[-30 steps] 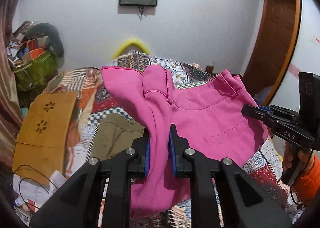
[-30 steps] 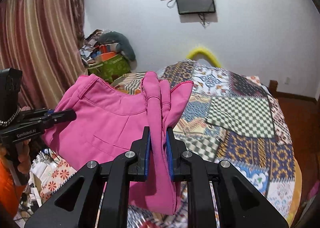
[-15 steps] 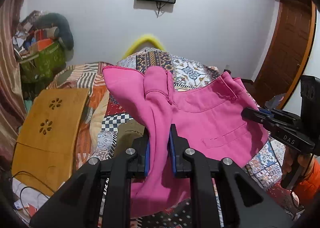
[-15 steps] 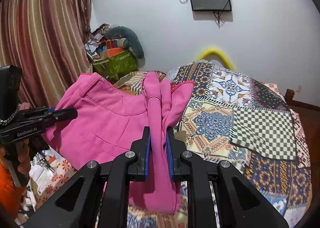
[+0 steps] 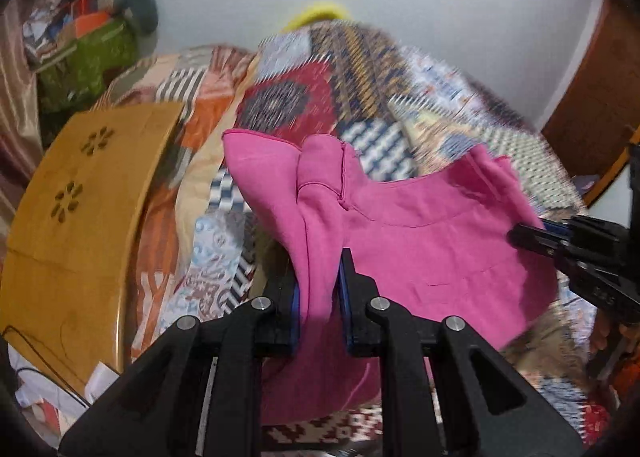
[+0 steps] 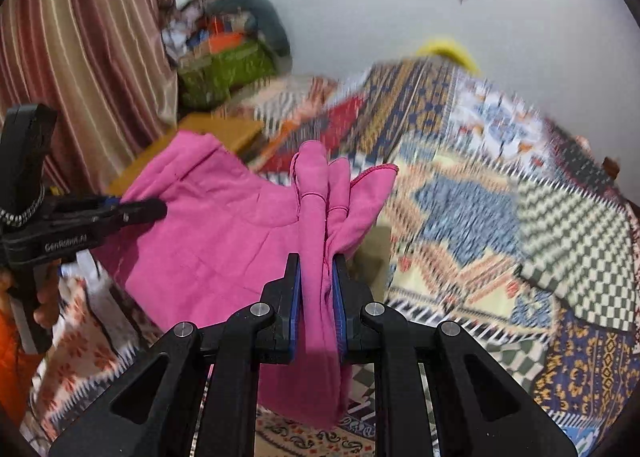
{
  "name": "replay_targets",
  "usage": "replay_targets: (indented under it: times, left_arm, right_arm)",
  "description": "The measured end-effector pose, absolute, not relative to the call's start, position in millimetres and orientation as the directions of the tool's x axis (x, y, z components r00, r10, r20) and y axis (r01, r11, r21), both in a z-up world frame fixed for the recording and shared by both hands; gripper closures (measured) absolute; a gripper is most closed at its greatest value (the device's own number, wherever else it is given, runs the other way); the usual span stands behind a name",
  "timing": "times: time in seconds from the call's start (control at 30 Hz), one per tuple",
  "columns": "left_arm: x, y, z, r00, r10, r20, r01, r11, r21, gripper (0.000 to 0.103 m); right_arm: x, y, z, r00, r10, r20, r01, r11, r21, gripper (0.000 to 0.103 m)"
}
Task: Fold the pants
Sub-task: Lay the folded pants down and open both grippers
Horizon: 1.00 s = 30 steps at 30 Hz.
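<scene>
where the pink pants [image 5: 420,241] are stretched in the air above the patchwork bedspread [image 5: 360,69], a bunched fold is clamped between the narrow blue pads of the left gripper [image 5: 320,289], the cloth fanning toward 2 o'clock. in the right wrist view, a second fold is pinched by the right gripper [image 6: 317,293], the cloth spreading toward 10 o'clock. a wooden board [image 5: 80,209] is seen at 9 o'clock in the left view.

Both views now tilt lower toward the patchwork bedspread [image 5: 360,69] (blurred with motion), and the pink pants [image 5: 420,233] hang closer above it.
</scene>
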State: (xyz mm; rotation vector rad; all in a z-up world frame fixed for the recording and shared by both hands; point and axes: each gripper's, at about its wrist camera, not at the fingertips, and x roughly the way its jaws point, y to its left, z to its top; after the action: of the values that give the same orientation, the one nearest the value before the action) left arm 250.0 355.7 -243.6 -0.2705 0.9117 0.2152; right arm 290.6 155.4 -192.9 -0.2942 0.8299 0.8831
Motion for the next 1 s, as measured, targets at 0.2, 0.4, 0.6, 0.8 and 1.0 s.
replay_targets:
  times: [0.2, 0.4, 0.6, 0.8, 1.0]
  left_arm:
    - [243.9, 357.1, -257.4, 0.583, 0.090, -0.808, -0.295, 0.949, -0.108, 0.081]
    - [232.1, 346.4, -235.6, 0.571, 0.207, -0.794, -0.316, 0.949, 0.021, 0.075]
    - [216.8, 349.7, -210.9, 0.621, 0.209, -0.755, -0.381, 0.923, -0.057, 0.075]
    - [218.4, 331.9, -218.9, 0.621, 0.167, -0.765, -0.324, 0.944, -0.057, 0.076]
    - [234.3, 331.5, -260.3, 0.525, 0.182, -0.831, -0.335, 0.942, -0.005, 0.075]
  right_arm:
    - [288.1, 158.8, -218.0, 0.351, 0.497, -0.794, -0.787, 0.616, 0.037, 0.084]
    - [274.5, 151.7, -211.1, 0.380, 0.460, -0.802, -0.800, 0.598, -0.036, 0.064]
    - [259.9, 147.1, -195.6, 0.403, 0.505, -0.763, -0.817, 0.574, -0.051, 0.063]
    - [263.8, 153.9, -206.5, 0.343, 0.529, -0.776, -0.833, 0.554, 0.009, 0.063]
    - [271.2, 150.3, -233.9, 0.280, 0.491, -0.825, -0.827, 0.560, 0.052, 0.063]
